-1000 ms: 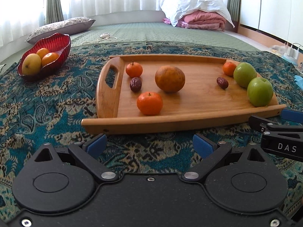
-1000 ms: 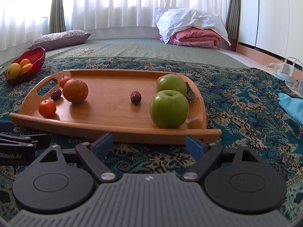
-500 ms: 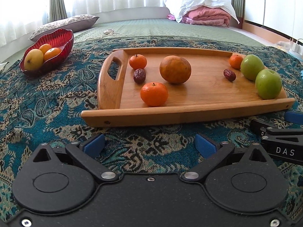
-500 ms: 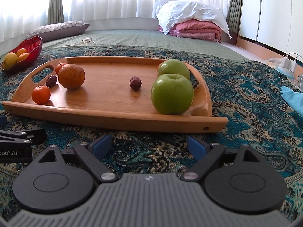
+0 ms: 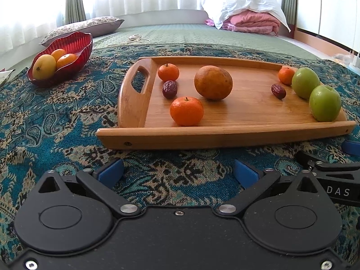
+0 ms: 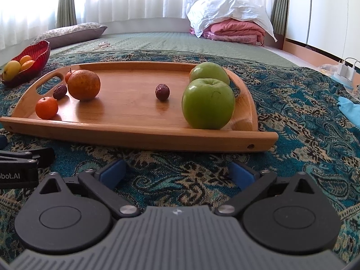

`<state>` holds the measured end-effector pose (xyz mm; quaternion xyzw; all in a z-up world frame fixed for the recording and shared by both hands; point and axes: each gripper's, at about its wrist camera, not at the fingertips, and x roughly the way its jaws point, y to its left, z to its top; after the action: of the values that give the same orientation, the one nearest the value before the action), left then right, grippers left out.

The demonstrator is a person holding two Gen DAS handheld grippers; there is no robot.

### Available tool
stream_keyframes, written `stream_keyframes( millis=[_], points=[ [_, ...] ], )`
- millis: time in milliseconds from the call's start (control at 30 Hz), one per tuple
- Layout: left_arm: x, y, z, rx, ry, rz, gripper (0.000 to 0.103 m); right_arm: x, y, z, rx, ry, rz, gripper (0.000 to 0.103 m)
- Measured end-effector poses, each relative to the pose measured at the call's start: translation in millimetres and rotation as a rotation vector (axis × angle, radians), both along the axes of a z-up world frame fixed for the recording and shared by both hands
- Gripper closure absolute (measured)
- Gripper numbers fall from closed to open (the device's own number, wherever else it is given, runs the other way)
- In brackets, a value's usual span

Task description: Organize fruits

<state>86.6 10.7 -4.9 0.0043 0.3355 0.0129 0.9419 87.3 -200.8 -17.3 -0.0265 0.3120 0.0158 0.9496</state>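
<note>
Stage: start of the sort, by my reading; nothing picked up yet
Left gripper (image 5: 177, 172): jaws have just been opening and stand spread wide, nothing between them, only the patterned cloth (image 5: 56, 117) below
Right gripper (image 6: 176, 171): jaws have just been opening too, spread wide and empty; its black body shows at the right edge of the left wrist view
Tray (image 5: 225, 138): wooden, on the cloth, near long edge just ahead of both grippers
Fruit at left end of tray: near mandarin (image 5: 186, 111), a date (image 5: 169, 88), a far mandarin (image 5: 168, 72), then the big orange (image 5: 213, 82) toward the middle
Fruit at right end of tray: near apple (image 6: 208, 103) by the near right corner, second apple (image 6: 209, 72) behind and touching it, a date (image 6: 162, 92) toward the middle, a small mandarin (image 5: 286, 75) behind
Bowl (image 5: 74, 42): red, off the tray's far left corner, already holds three yellow-orange fruits
Key relation: near mandarin lies straight ahead of the left jaws; near apple lies ahead and slightly right of the right jaws
Nearer hand: left for mandarins and bowl, right for apples
Risk: round fruit may roll if nudged
</note>
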Motion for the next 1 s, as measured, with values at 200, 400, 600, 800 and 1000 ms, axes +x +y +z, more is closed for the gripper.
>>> stream_keyframes(
  millis=[200, 400, 600, 800, 1000],
  points=[
    [3.2, 1.9, -1.6, -0.008, -0.003, -0.007, 0.000, -1.5, 0.7, -0.8, -0.004, -0.009, -0.001, 0.000],
    [0.7, 0.3, -2.9, 0.005, -0.020, -0.010, 0.000, -2.3, 0.6, -1.3, -0.005, -0.015, -0.001, 0.000],
    [-1.3, -0.1, -4.0, 0.006, -0.030, -0.009, 0.000, -3.8, 2.5, -2.1, -0.014, -0.025, -0.003, 0.000],
    [-1.3, 0.1, -4.2, 0.006, -0.027, -0.010, 0.000, -4.0, 2.6, -2.2, -0.014, -0.025, -0.004, 0.000],
    [-1.3, 0.2, -4.2, 0.007, -0.029, -0.010, 0.000, -4.2, 3.0, -2.1, -0.015, -0.026, -0.004, 0.000]
  ],
)
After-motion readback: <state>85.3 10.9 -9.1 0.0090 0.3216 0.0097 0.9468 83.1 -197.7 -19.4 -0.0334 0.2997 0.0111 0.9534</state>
